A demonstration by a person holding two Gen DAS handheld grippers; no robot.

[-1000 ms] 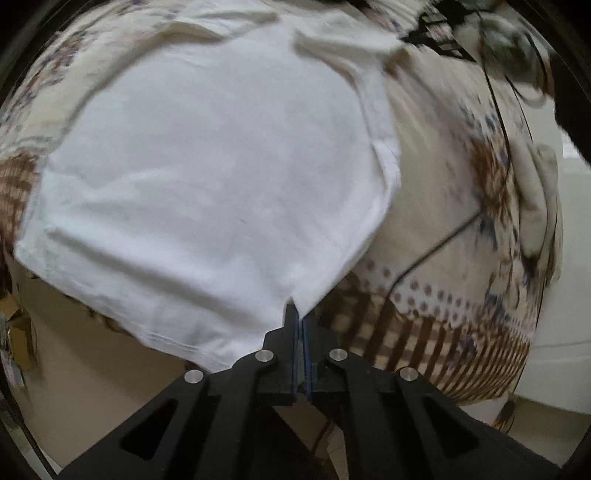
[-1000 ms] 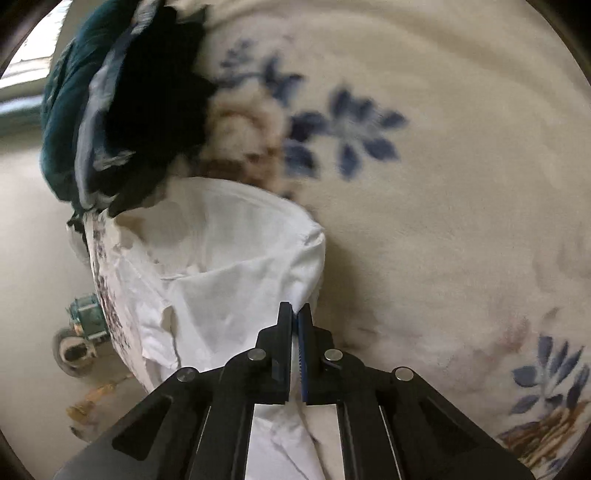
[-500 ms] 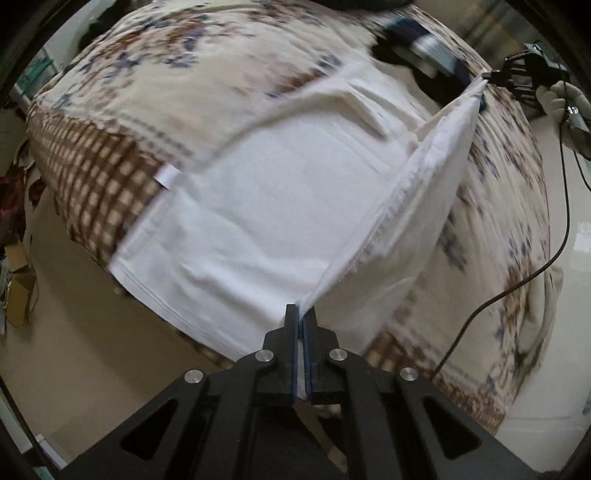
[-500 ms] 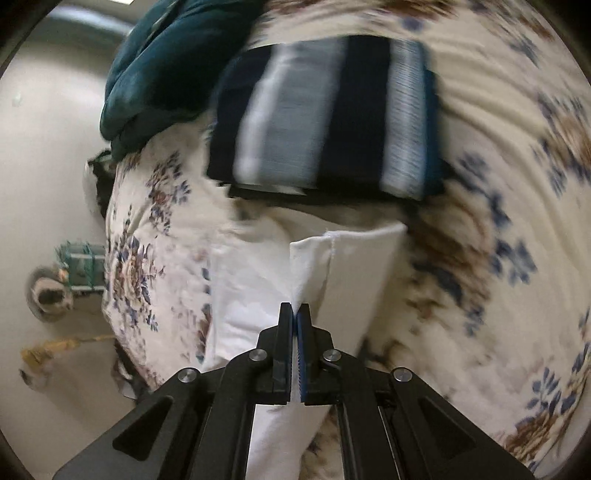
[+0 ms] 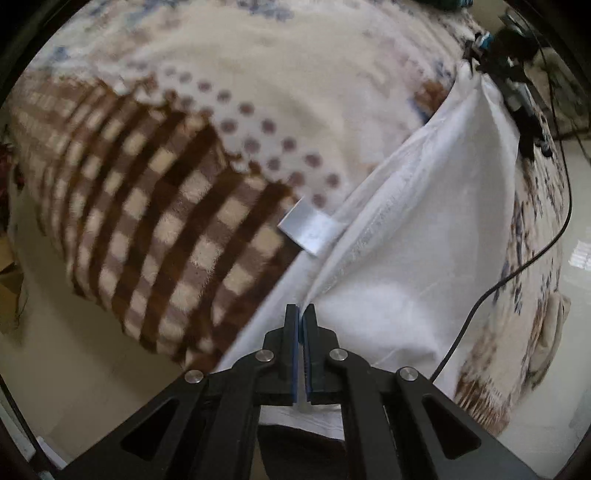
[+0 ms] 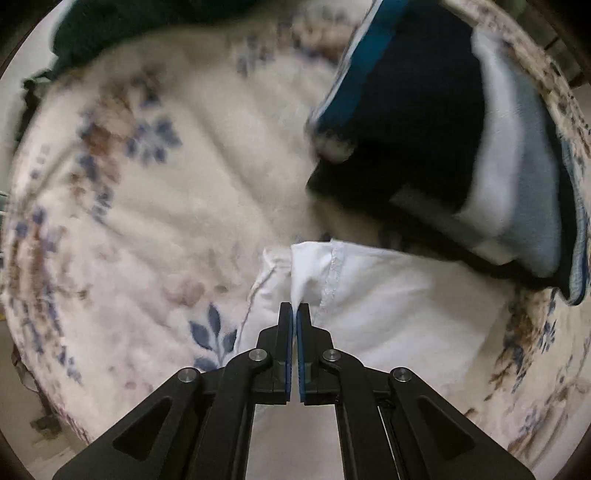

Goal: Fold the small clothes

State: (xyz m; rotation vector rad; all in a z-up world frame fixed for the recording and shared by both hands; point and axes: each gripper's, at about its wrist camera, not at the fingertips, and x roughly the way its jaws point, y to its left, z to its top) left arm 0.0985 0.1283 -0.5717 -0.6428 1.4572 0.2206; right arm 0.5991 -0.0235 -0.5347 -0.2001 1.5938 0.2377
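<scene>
Left gripper (image 5: pixel 300 314) closest in, jaws pinched together on a corner of the white garment (image 5: pixel 417 258), cloth visible between the pads. Right gripper (image 6: pixel 294 310) likewise clamped, on a seamed edge of the same white garment (image 6: pixel 388 299). Garment lies partly on the bed, one long hemmed edge lifted and stretched between the two grippers, so a fold looks in progress, not finished; the layer is raised, not yet laid flat. A small grey care label (image 5: pixel 308 230) sticks out from the seam beside the lifted edge. Under it, the fleece blanket (image 5: pixel 159 206) with brown check border, dotted band and blue floral print. A black cable (image 5: pixel 517 273) runs across the blanket's right side. Farther off in the right wrist view, a folded navy-and-light-blue striped garment (image 6: pixel 461 155) lies just beyond the white one, looks already done; a dark teal cloth (image 6: pixel 110 33) lies at the far edge, too blurred to say if folded. Judgement: mid-task; lay this fold down, probably more folds left.
</scene>
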